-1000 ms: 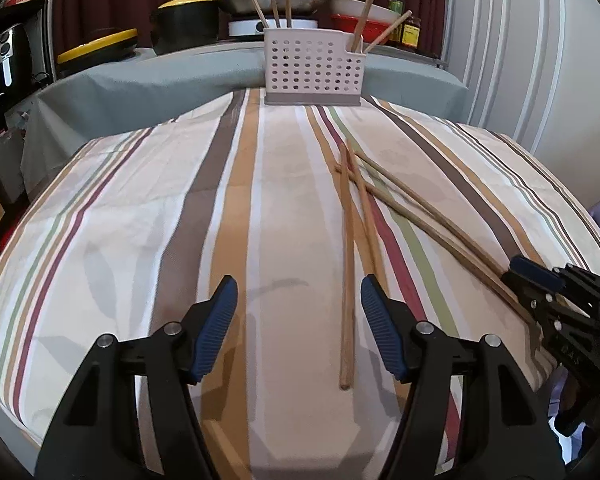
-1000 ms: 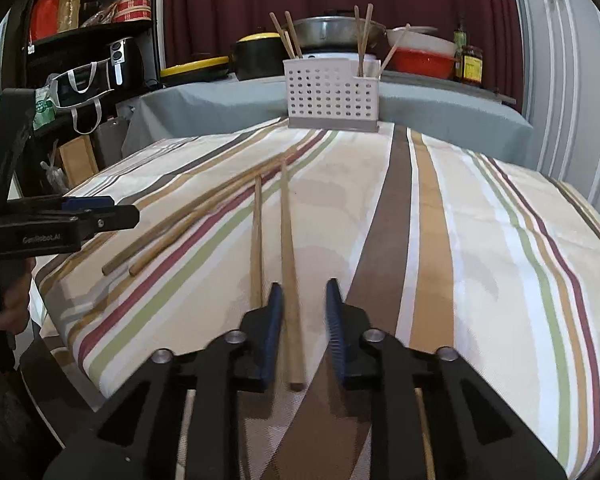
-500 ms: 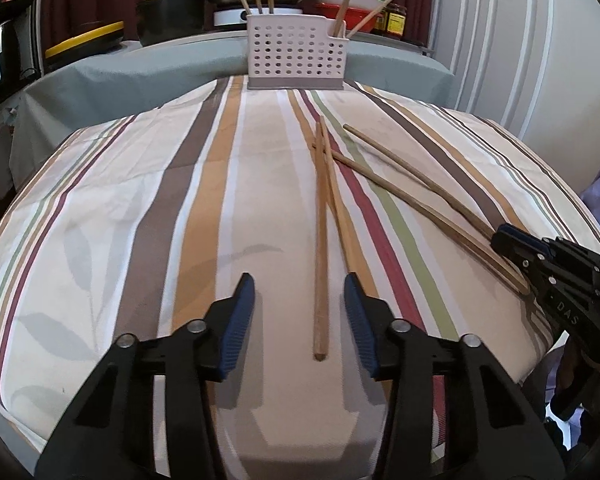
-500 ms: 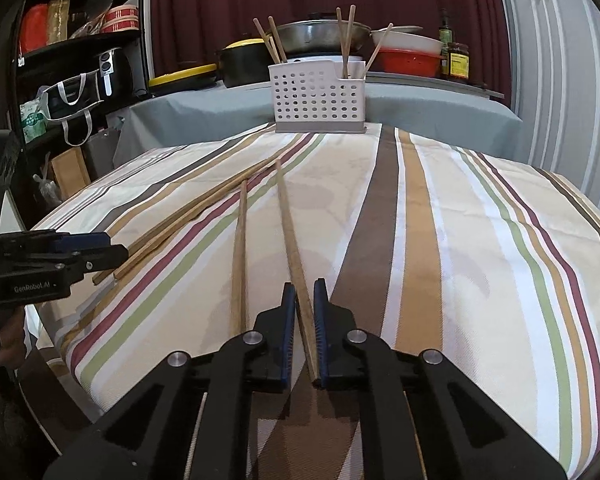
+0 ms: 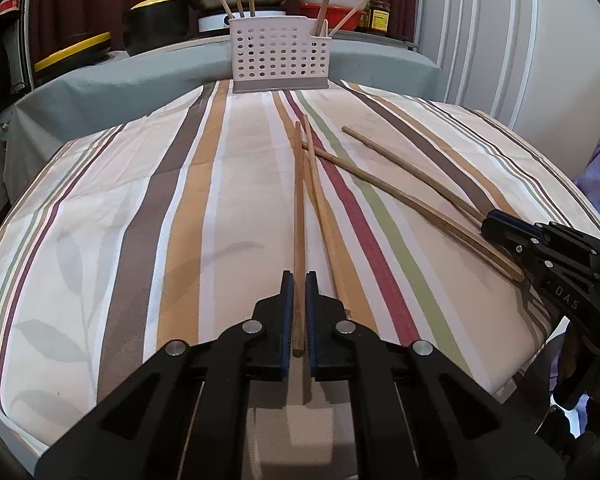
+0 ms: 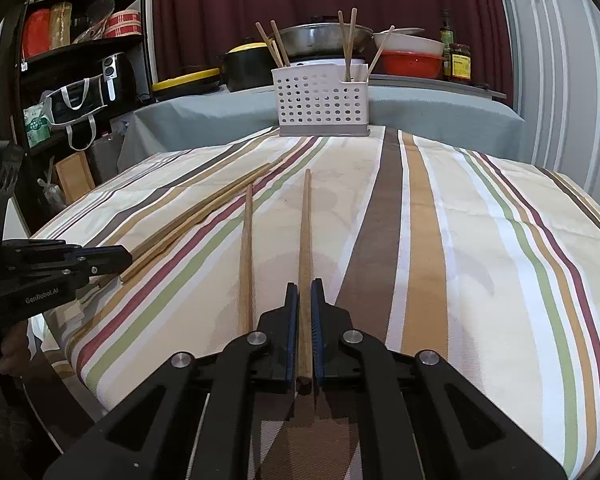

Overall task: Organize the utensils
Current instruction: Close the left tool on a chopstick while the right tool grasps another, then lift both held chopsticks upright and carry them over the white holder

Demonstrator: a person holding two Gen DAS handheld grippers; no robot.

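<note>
Both my grippers have just been closing, each onto a chopstick lying on the striped tablecloth point(image 5: 100, 208), so two sticks look ready to lift toward the white holder point(image 5: 280, 60) at the far edge. My left gripper point(image 5: 296, 312) is clamped on its chopstick point(image 5: 299, 208); my right gripper point(image 6: 305, 320) pinches another chopstick point(image 6: 306, 232).

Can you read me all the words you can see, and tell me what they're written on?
"GenRobot.AI" on the side of the left gripper, seen from the right wrist.
"DAS" on the side of the right gripper, seen from the left wrist; maybe more letters are cut off.
Labels on the sauce jar and bottle: too small to read.
</note>
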